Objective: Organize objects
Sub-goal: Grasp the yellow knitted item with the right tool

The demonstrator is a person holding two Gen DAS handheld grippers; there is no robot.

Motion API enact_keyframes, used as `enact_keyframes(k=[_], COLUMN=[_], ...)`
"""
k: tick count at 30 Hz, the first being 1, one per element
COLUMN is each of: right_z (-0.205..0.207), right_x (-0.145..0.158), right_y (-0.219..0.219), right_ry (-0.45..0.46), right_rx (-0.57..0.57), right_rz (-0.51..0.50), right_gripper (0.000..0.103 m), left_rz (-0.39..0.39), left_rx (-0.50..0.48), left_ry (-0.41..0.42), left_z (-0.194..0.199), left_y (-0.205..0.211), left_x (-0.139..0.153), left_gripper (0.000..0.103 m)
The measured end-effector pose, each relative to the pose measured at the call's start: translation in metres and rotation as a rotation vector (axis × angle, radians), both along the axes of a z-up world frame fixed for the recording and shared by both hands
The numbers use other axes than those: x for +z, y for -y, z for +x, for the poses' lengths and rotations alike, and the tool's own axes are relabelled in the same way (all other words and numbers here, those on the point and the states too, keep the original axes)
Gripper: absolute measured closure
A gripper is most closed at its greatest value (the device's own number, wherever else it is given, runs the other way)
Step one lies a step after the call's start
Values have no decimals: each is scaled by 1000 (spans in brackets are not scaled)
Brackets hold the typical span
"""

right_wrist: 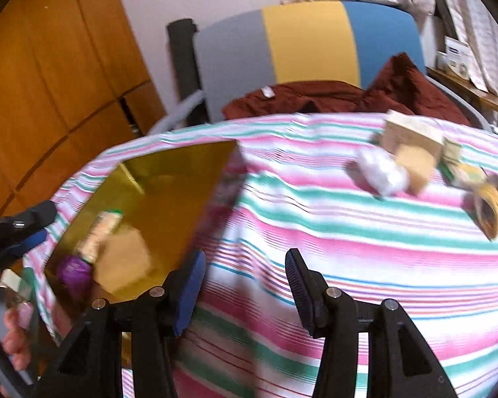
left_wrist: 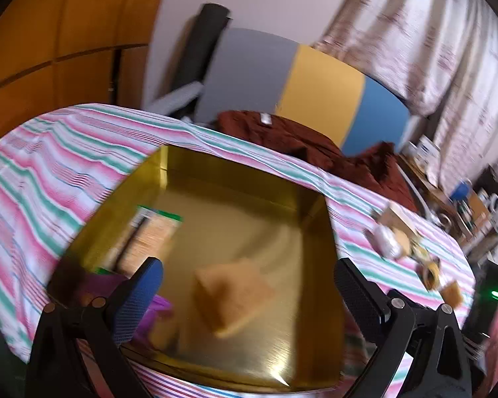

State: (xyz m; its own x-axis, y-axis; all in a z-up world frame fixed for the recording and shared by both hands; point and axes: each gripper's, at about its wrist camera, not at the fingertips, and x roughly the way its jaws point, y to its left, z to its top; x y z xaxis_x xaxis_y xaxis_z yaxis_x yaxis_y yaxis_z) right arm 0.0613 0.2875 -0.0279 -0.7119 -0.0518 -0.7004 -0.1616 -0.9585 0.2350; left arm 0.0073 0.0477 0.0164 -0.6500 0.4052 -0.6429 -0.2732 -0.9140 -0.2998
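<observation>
Three items lie in my gold tray (left_wrist: 235, 179); several (right_wrist: 411, 156) wait on the desk (right_wrist: 315, 232), both fingers spread, empty.

1. Gold tray (left_wrist: 249, 179): shallow, rectangular, reflective, lying flat.
2. Tan block (left_wrist: 230, 295): inside the gold tray, near its middle; blurred.
3. Green-topped packet (left_wrist: 152, 232): inside the gold tray, along its left wall.
4. Purple item (right_wrist: 73, 270): inside the gold tray, at its near left corner.
5. Loose pile (right_wrist: 411, 162) of boxes and packets: well right of the gold tray.
</observation>
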Motion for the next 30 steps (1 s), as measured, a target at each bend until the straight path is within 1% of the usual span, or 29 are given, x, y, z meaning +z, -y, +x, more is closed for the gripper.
enact_keyframes(k=[3, 7, 10, 12, 13, 15, 17, 20, 24, 27, 30], right_z=[13, 33, 48, 58, 61, 65, 65, 57, 38, 23, 8], right_x=[-9, -21, -28, -30, -30, -28, -22, -10, 0, -1, -12], right_y=[-15, -44, -74, -98, -110, -134, -155, -186, -210, -226, -237], right_ry=[14, 48, 63, 59, 56, 50, 43, 22, 6, 18, 70], right_rx=[-25, -83, -166, -236, -270, -338, -390, -431, -431, -429, -419], right_rz=[25, 68, 68, 58, 57, 81, 121, 175, 255, 294, 315], right_gripper=[52, 52, 51, 46, 43, 42, 40, 38, 37, 37, 37], left_rz=[0, -5, -11, -11, -13, -15, -12, -19, -46, -58, -69], left_rx=[-60, -171, -240, -280, -300, -332, -367, -414, -436, -442, -444], left_ry=[14, 26, 23, 26, 34, 56, 74, 110, 105, 105, 109], left_z=[10, 30, 45, 56, 61, 68, 76, 85, 91, 94, 95], left_y=[-19, -48, -67, -80, -88, -100, -109, -122, -132, -137, -138], left_x=[-2, -6, -9, -12, -15, -19, -23, -30, -33, -33, -34], left_gripper=[0, 0, 0, 0, 0, 0, 0, 0, 0, 0, 0])
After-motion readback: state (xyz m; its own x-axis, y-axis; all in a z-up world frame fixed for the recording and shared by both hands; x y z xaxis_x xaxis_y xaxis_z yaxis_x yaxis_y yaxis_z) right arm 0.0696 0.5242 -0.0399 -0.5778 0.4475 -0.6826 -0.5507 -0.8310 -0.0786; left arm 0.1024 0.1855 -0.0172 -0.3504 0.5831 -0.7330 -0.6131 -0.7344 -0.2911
